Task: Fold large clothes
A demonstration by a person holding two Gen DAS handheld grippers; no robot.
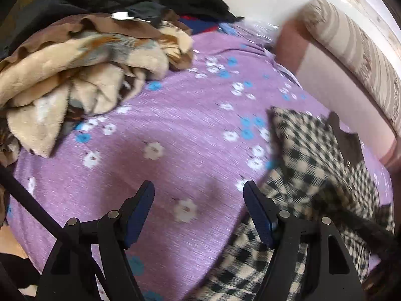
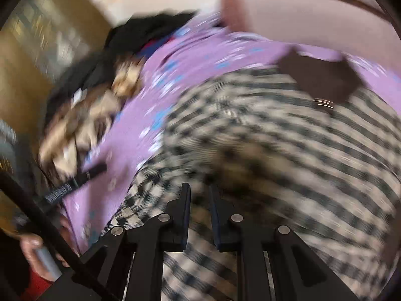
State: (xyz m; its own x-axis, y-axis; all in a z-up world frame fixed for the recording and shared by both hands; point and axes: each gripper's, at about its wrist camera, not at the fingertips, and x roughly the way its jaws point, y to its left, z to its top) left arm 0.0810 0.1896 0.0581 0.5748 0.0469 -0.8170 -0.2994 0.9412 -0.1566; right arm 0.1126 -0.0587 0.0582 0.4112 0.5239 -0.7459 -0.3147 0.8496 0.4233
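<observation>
The checked garment (image 2: 263,150) is lying bunched up on the bed (image 1: 175,130), which is wearing a purple flowery sheet. It is sitting on the right side, well apart from the pile of other clothes (image 1: 82,75) at the far left.

What could go wrong: the right-hand picture is looking very blurry, so that hand is probably moving fast. A fast pull could be dragging the cloth into a lump, not a neat fold. The cloth could also be slipping away, because nothing is pinching it. A far corner could be sliding off the edge of the bed too.

The left tool (image 1: 199,205) is standing wide open above the sheet, holding nothing. The right tool (image 2: 199,208) is nearly closed, with only a thin gap showing, and no cloth is sitting between its jaws
</observation>
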